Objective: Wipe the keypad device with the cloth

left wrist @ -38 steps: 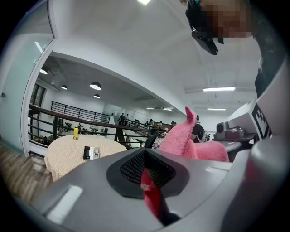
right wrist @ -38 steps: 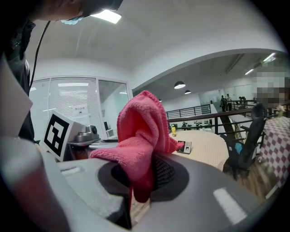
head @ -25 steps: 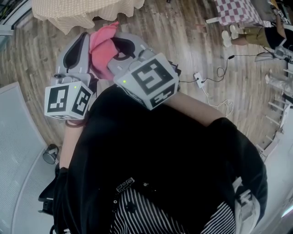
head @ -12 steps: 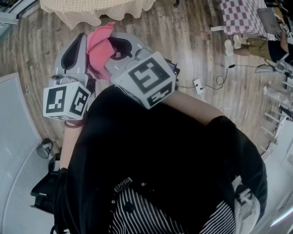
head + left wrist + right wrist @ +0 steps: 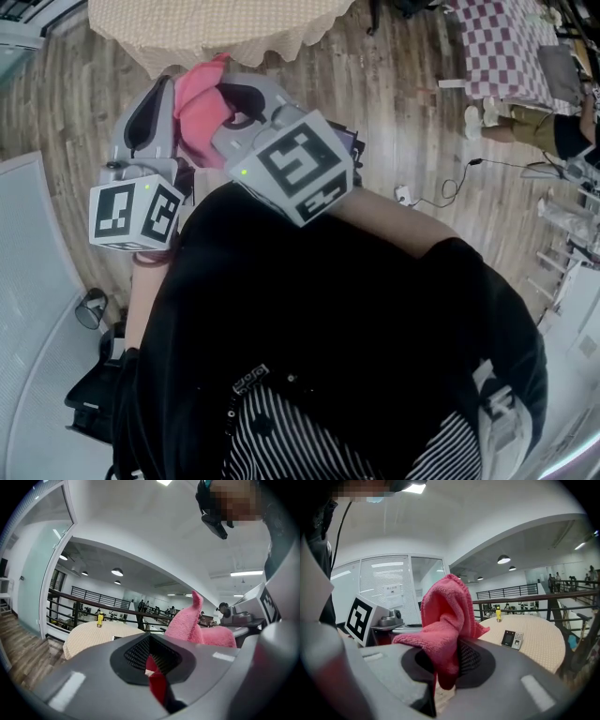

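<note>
Keypad (image 5: 512, 639) lies flat on the table (image 5: 541, 644), well ahead; the right gripper (image 5: 440, 679) pinches the soft, limp cloth (image 5: 445, 616) by a fold, the left gripper (image 5: 154, 670) is pressed together; the keypad, likely light, rigid and slide-prone, wants bracing at an edge.

Nothing legible — wall notice (image 5: 392, 591) too small; shirt print (image 5: 251, 379) too blurred
</note>
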Tool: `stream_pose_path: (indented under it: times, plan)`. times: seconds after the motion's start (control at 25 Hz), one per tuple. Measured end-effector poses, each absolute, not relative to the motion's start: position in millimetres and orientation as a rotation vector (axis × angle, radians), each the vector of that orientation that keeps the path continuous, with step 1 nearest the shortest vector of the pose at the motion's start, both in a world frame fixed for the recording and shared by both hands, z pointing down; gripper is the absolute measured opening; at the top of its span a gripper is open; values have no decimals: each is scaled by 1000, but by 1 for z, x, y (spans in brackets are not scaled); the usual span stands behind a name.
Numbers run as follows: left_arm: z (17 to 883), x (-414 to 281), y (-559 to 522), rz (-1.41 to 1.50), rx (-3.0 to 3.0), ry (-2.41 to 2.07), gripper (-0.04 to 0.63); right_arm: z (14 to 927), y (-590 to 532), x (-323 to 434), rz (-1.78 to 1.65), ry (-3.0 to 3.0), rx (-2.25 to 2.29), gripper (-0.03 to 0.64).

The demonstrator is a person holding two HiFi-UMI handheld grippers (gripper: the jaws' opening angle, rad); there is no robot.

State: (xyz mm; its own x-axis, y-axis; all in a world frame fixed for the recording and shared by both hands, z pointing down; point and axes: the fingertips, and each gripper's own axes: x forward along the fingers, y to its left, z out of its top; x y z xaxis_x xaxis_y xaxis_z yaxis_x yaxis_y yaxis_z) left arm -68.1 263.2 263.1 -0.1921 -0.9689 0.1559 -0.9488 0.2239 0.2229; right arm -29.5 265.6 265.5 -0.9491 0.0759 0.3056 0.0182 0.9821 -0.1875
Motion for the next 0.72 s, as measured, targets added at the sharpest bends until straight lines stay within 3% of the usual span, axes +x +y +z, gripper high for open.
stream_pose_path:
  times: [0.72]
  plan:
    - [234,-188,62,6,1657,-2359,-2,239,60,-150,296,-2810,-319,63]
